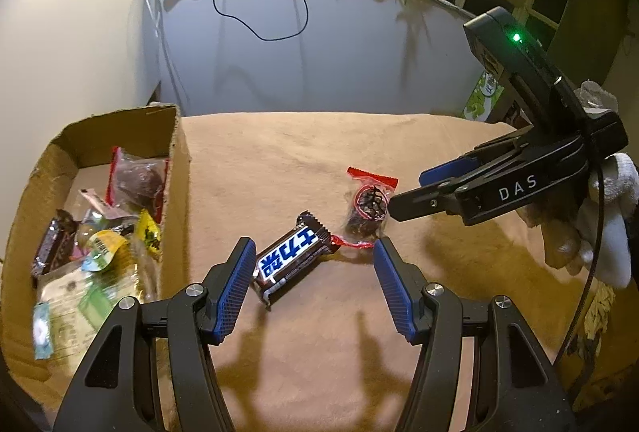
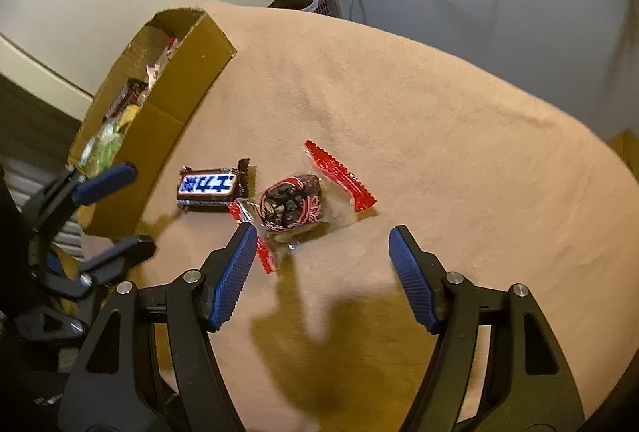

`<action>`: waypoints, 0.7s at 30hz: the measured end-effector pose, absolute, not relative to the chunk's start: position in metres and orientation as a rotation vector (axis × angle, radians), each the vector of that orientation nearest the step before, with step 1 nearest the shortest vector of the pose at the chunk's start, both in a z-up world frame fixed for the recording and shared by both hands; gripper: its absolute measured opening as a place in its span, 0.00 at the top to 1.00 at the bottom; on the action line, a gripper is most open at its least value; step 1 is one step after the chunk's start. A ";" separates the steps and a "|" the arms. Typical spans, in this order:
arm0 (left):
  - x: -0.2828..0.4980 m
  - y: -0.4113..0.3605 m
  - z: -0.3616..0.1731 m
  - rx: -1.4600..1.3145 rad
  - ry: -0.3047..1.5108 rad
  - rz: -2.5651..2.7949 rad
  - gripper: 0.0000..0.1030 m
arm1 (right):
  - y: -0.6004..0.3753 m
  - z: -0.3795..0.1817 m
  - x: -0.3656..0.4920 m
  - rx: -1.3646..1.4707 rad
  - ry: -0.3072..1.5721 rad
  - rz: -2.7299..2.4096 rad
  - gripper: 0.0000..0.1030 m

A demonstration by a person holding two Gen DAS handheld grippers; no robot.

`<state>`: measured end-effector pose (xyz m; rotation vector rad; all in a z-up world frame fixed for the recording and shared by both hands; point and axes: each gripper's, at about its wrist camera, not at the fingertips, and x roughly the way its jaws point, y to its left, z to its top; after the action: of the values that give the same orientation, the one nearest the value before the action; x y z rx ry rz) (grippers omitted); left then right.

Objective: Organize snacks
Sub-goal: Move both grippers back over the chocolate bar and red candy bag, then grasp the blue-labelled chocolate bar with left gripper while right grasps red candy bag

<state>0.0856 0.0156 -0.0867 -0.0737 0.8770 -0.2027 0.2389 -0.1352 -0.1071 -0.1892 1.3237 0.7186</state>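
Two snacks on the cloth: we saw a chocolate bar [image 1: 292, 262] in a dark wrapper with a blue-and-white label, and a clear packet with red ends [image 1: 367, 208] holding something dark; the bar's far end touched the packet's near red end, at the centre of the left wrist view.
Left gripper [image 1: 315, 254]: we found its jaws open and empty, at lower centre of its own view, the bar lying just past its left pad.
Right gripper [image 2: 323, 244]: we found its jaws open too, nothing gripped; in its own view the packet [image 2: 293, 206] lay just past the left pad, whose tip overlapped the packet's near red end.
Cardboard box [image 1: 175, 160]: at the left of the left wrist view, it held a heap of wrapped snacks [image 1: 100, 244].
Surface: we saw a tan cloth [image 1: 399, 152] under everything.
Hand: a white-gloved hand [image 1: 591, 216] held the right gripper at the right edge of the left wrist view.
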 end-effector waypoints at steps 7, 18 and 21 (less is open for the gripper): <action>0.096 0.013 -0.090 -0.067 0.892 -0.218 0.41 | -0.128 -0.111 0.240 -0.161 1.354 0.721 0.31; 0.109 0.012 -0.100 -0.059 0.931 -0.240 0.41 | -0.108 -0.121 0.249 -0.187 1.364 0.691 0.31; 0.114 0.010 -0.103 -0.053 0.943 -0.244 0.41 | -0.101 -0.123 0.251 -0.209 1.362 0.685 0.34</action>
<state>0.1138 0.0105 -0.1028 -0.0527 0.9426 -0.2435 0.2506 -0.1007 -0.1234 -0.2089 1.3620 0.6847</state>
